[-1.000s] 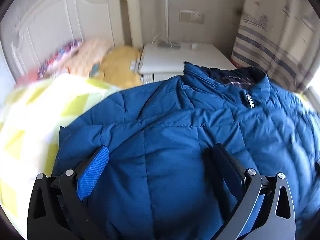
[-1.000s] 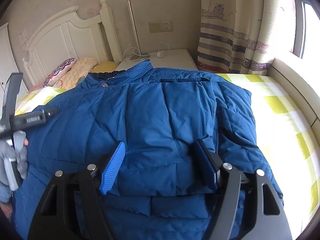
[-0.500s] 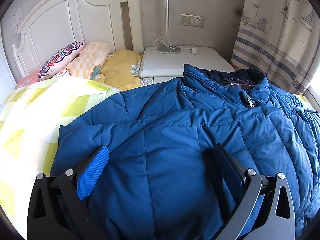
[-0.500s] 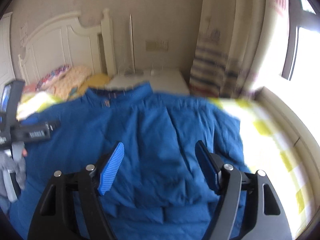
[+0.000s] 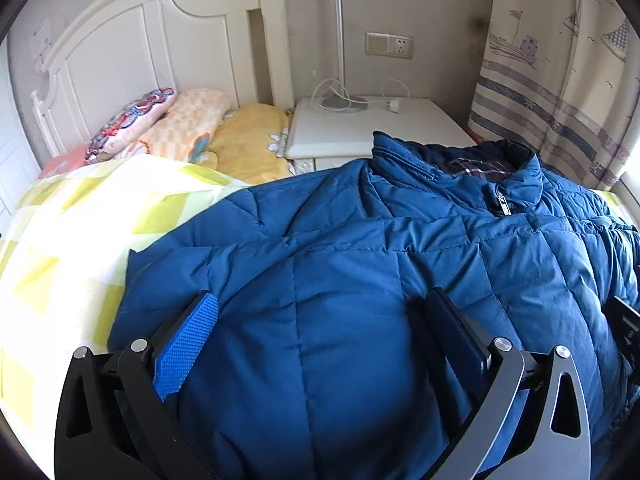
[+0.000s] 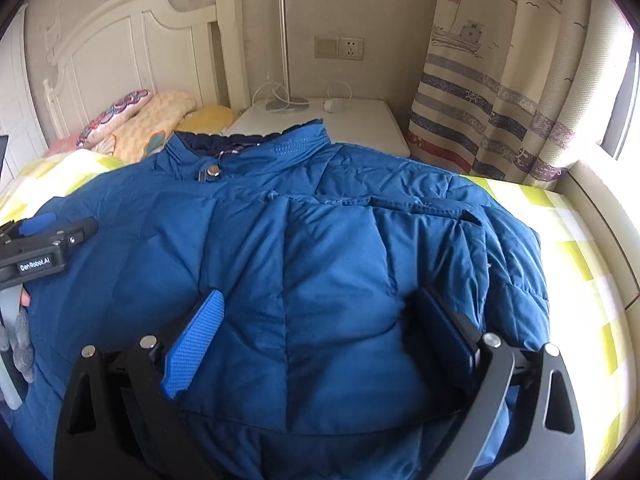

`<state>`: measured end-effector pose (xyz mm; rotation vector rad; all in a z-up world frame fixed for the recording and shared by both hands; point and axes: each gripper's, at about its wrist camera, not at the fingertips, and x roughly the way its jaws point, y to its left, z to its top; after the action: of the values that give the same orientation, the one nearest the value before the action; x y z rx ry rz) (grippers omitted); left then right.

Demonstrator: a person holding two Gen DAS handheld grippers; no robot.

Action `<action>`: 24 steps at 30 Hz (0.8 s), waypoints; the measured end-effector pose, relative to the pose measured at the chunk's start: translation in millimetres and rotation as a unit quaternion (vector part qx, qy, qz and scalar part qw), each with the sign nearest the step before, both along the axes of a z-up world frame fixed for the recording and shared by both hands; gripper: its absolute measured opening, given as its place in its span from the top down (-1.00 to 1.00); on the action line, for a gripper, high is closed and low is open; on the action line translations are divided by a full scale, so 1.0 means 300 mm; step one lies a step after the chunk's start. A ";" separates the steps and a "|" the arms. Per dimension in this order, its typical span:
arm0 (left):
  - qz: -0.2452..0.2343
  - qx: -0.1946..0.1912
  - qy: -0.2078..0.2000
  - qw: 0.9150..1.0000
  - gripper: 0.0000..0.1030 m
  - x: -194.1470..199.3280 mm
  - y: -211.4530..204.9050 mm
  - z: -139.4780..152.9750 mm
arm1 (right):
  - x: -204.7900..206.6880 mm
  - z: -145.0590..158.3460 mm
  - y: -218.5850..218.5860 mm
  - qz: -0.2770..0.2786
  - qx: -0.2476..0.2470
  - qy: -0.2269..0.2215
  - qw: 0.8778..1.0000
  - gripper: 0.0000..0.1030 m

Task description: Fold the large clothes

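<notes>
Right wrist view steadied after blur; both my grippers, left gripper [image 5: 316, 344] and right gripper [image 6: 320, 340], spread wide, nothing held, jacket [image 6: 320, 260] at 12 o'clock, sleeves folded in, ready for next fold.

Both wrist views low, close over jacket [image 5: 340, 320], facing headboard [image 6: 132, 48], sharing nightstand [image 5: 372, 128]

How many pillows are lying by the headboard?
3: a patterned pillow leftmost, a peach checked pillow in the middle, a yellow pillow beside the nightstand. More may hide behind.
</notes>
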<state>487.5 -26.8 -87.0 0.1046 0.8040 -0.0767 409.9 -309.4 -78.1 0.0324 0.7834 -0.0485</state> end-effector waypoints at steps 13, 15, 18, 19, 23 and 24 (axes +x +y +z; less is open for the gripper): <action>0.023 -0.023 0.020 0.999 -0.91 -0.319 0.115 -0.010 | -0.232 -0.046 0.157 0.036 -0.038 0.036 0.998 -0.89; 0.028 -0.004 0.017 0.999 -0.91 -0.315 0.103 -0.005 | -0.225 -0.052 0.175 0.023 -0.051 0.062 0.996 -0.91; 0.033 -0.001 0.012 0.999 -0.91 -0.368 0.093 0.002 | -0.277 -0.026 0.180 0.019 -0.012 0.058 0.998 -0.91; 0.020 -0.008 0.002 1.000 -0.91 -0.402 0.083 0.011 | -0.310 -0.019 0.188 0.026 -0.005 0.045 0.999 -0.91; -0.036 0.043 0.018 0.998 -0.91 -0.460 -0.012 -0.042 | -0.330 -0.086 0.204 0.027 -0.019 0.071 0.997 -0.94; -0.043 0.064 0.038 0.996 -0.91 -0.448 -0.032 -0.063 | -0.327 -0.083 0.197 0.026 -0.012 0.080 0.996 -0.94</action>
<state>353.1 -36.5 -105.9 0.2595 0.8797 -0.1114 311.8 -250.4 -103.0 -0.0151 0.9431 -0.0118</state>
